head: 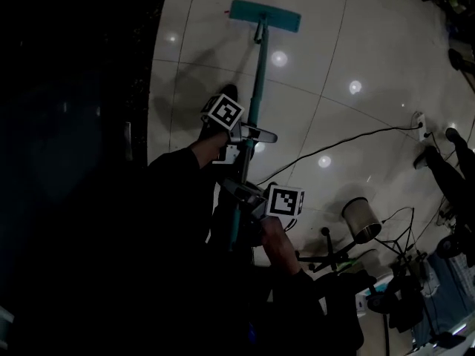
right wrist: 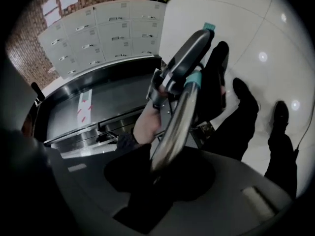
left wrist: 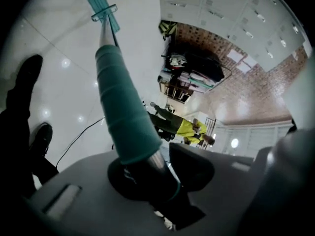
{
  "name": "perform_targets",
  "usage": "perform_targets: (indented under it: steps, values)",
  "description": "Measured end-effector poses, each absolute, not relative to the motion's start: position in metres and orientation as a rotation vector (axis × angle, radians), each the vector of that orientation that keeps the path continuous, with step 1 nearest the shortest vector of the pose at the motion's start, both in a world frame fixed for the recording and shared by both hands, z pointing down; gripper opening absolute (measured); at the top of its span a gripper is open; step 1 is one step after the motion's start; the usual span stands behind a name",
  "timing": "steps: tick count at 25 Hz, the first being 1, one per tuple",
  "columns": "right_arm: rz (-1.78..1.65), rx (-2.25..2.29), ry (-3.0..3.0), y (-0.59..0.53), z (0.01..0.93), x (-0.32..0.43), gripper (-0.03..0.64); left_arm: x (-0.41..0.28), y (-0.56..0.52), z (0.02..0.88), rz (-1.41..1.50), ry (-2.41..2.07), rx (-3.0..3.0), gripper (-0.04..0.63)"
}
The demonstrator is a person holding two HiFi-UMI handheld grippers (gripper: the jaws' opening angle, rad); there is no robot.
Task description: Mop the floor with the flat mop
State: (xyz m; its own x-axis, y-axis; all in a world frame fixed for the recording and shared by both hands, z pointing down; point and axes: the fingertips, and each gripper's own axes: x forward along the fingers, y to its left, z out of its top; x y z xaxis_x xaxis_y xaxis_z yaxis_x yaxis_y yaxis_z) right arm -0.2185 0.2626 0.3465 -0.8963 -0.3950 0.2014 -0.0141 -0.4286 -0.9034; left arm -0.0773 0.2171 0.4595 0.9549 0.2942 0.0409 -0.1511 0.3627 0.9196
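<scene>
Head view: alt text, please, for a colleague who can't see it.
The left tongs and right tongs both clamp the teal mop pole, left nearer the mop head, which lies flat on the glossy pale floor. A black cable trails across the floor at right.

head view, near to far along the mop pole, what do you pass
right claw shut on the teal-and-silver mop pole, left claw shut on it farther along, teal rectangular flat mop head on the glossy white tiled floor
</scene>
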Motion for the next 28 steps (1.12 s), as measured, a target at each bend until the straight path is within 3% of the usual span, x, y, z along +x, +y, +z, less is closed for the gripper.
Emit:
perform_targets:
  steps: [6,9,11,14,28]
  values:
    - [-2.414,-0.569,1.412,0.263,0.344,-0.222,0.106,-0.092,0.222,0.454,0.334,0.245,1.095,0.139]
    - [-2.414,-0.556,1.418,0.263,0.339,-0.224,0.109,-0.101,0.202,0.474,0.340,0.194,1.121,0.245]
    - [-2.402,-0.560,1.427,0.267,0.338,-0.222,0.109,-0.100,0.179,0.495,0.275,0.104,1.092,0.237]
    - [-2.384,-0.566,1.423,0.271,0.335,-0.221,0.109,-0.090,0.172,0.512,0.251,0.098,1.056,0.158]
    - [-2.409,-0.531,1.513,0.422,0.323,-0.193,0.118,-0.068,0.315,0.500,0.293,0.087,1.050,0.144]
